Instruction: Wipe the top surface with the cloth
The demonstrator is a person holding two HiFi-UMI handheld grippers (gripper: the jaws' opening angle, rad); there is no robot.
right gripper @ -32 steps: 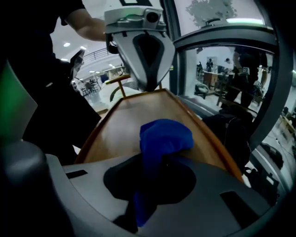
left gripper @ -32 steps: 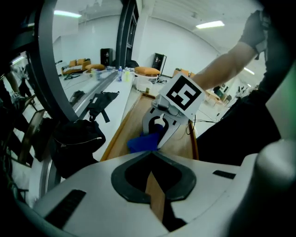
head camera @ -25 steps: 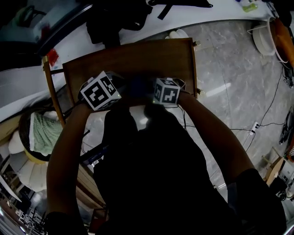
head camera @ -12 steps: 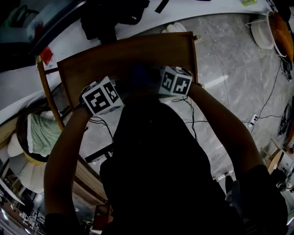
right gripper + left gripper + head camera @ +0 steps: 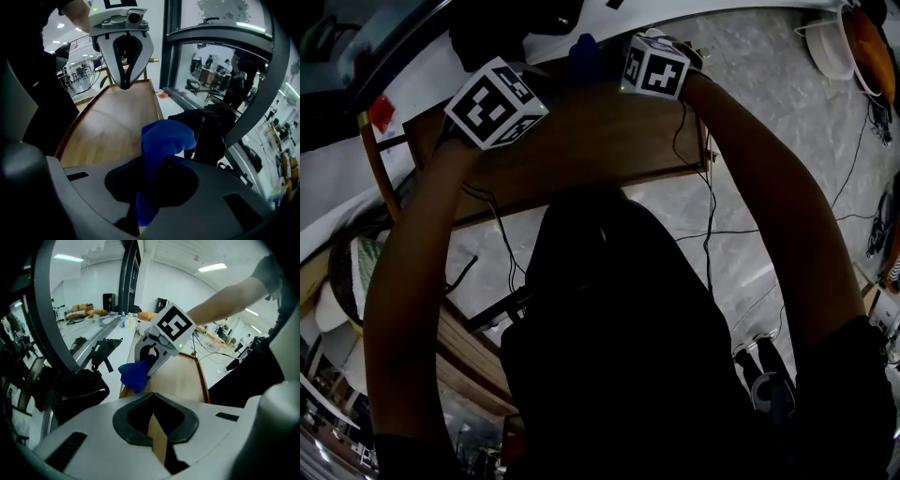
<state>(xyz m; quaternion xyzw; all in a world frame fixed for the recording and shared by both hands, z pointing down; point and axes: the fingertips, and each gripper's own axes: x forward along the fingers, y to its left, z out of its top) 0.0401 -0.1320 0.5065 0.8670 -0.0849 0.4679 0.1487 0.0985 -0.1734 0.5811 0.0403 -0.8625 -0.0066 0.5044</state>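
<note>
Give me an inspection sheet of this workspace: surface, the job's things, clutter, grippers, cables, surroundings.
Surface: wooden table top, bare wood, nothing lying on it.
Job's things: blue cloth, bunched, at the top's far edge.
Clutter: black bag beside the table, off the top.
Grippers: right gripper shut on the cloth; left gripper shut, empty, over the top.
Cables: black cables hang from the grippers past the top's near edge.
Surroundings: grey marbled floor; the room beyond is too dim to detail.
</note>
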